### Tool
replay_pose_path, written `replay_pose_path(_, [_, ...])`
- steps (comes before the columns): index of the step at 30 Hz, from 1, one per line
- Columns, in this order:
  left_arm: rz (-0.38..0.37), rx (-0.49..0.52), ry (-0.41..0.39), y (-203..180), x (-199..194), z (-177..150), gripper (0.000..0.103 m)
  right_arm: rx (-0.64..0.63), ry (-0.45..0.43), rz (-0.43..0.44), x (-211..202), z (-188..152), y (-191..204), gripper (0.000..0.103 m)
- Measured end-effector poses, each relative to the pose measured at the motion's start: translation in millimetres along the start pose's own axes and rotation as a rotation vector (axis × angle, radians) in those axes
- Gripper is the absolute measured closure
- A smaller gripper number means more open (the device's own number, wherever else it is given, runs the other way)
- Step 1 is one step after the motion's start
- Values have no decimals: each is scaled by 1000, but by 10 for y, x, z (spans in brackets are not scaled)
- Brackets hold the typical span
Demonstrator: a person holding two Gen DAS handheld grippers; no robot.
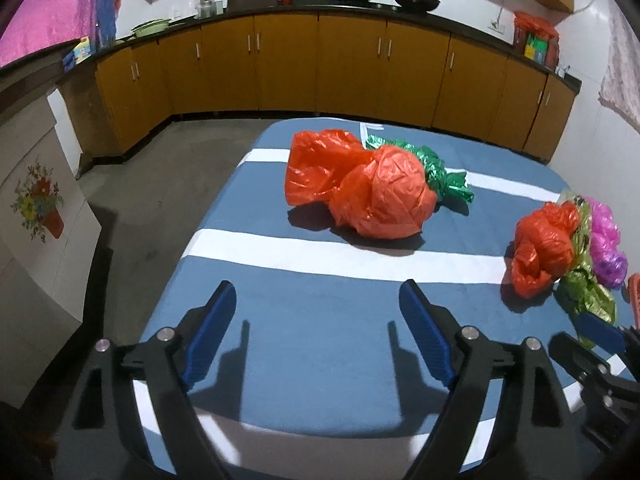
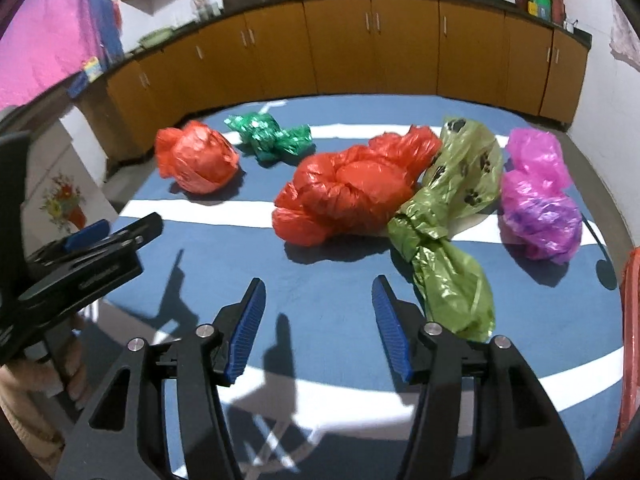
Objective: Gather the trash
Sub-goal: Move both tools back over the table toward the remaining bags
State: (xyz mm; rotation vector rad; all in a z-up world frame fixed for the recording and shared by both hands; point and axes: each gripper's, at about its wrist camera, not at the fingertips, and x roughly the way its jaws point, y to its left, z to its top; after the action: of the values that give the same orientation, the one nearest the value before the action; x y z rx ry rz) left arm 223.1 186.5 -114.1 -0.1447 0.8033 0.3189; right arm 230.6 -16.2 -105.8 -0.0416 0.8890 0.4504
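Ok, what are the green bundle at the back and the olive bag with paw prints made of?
Green bundle: looks like metallic foil or shiny film, since it glitters with sharp crinkles. Olive bag: thin, soft plastic film, semi-translucent and glossy, printed with dark paw marks and knotted in the middle. Both seem light and crushable; what is inside cannot be seen.

Both grippers share one build: the left gripper (image 1: 316, 304) and right gripper (image 2: 318, 300) have matte black angular arms with long slots cut through them, round silver screws (image 2: 205, 330) at the pivots, and flat blue ribbed pads (image 2: 390, 330) on the inner finger faces. Behind the left gripper's black body, a beige knit sleeve (image 2: 16, 396) shows.
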Motion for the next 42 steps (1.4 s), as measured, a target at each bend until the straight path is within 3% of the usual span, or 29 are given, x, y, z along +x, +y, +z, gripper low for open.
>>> replay_pose_path(6, [-1, 8, 52, -23, 188, 27, 17, 20, 47, -62, 195, 19, -25, 37])
replay_pose_path(8, [-4, -5, 76, -19, 241, 39, 17, 27, 48, -74, 247, 35, -29, 28])
replay_pose_path(13, [-8, -16, 115, -46, 325, 41, 17, -7, 49, -99, 368, 69, 50, 17])
replay_pose_path(18, [-3, 2, 140, -89, 388, 42, 9, -51, 79, -125, 469, 104, 151, 2])
replay_pose_path(23, [8, 14, 153, -131, 417, 40, 4, -36, 81, -136, 542, 156, 161, 2])
replay_pose_path(42, [63, -42, 153, -51, 389, 4, 4, -34, 81, -134, 527, 152, 153, 2])
